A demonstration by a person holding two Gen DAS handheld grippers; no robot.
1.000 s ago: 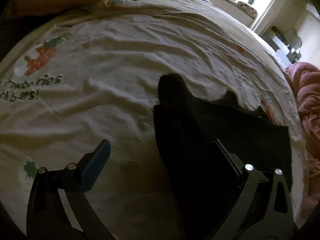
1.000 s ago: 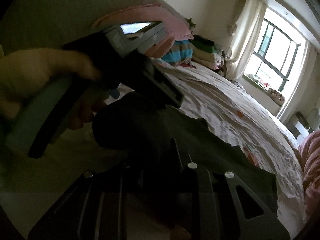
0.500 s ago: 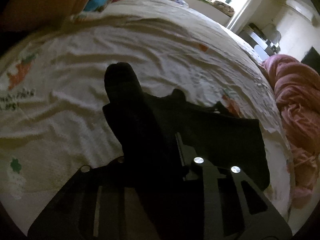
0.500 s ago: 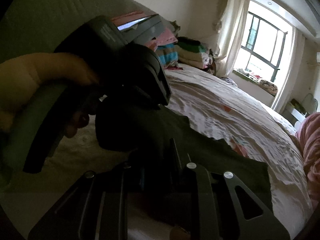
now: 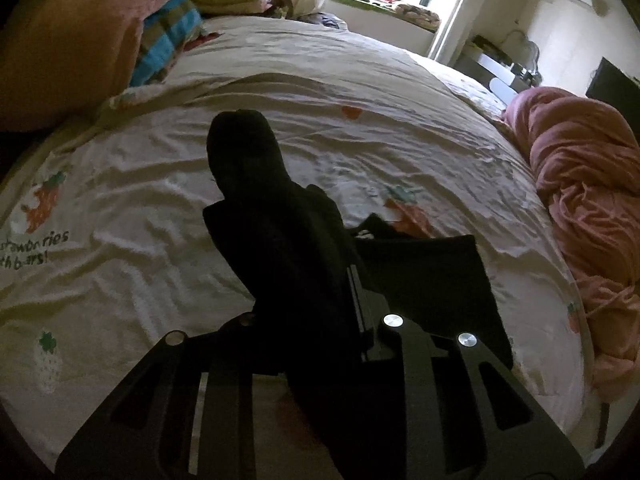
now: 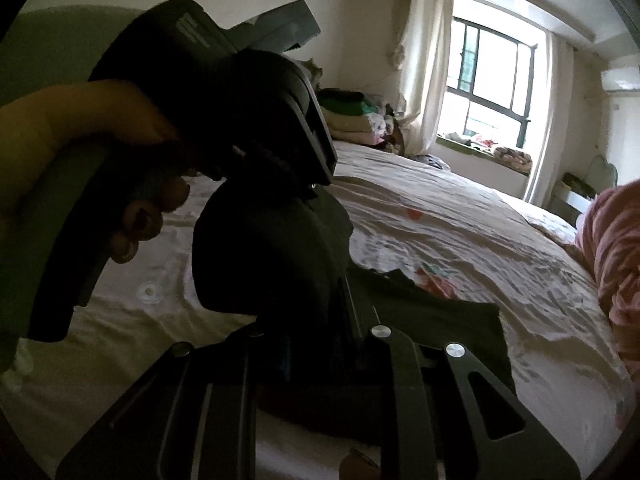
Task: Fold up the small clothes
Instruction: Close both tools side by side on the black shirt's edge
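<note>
A wide bed (image 5: 360, 148) with a cream sheet printed with strawberries spreads ahead of both grippers. A rumpled pink blanket (image 5: 580, 184) lies well off to the right of the left hand-held gripper (image 5: 316, 280), and a stack of folded clothes (image 6: 352, 116) sits far ahead by the window. The black garment (image 5: 432, 276) lies partly flat on the sheet just ahead and to the right of the left hand-held gripper, while one bunched end (image 5: 248, 152) rises up between its fingers. That gripper's fingers are drawn together and clamped on the dark cloth. The right hand-held gripper (image 6: 316, 320) is likewise closed, pinching the same black garment (image 6: 272, 256), whose flat part trails to its right on the bed. Just ahead and left of it, the person's left hand (image 6: 100, 148) holds the other gripper's handle.
</note>
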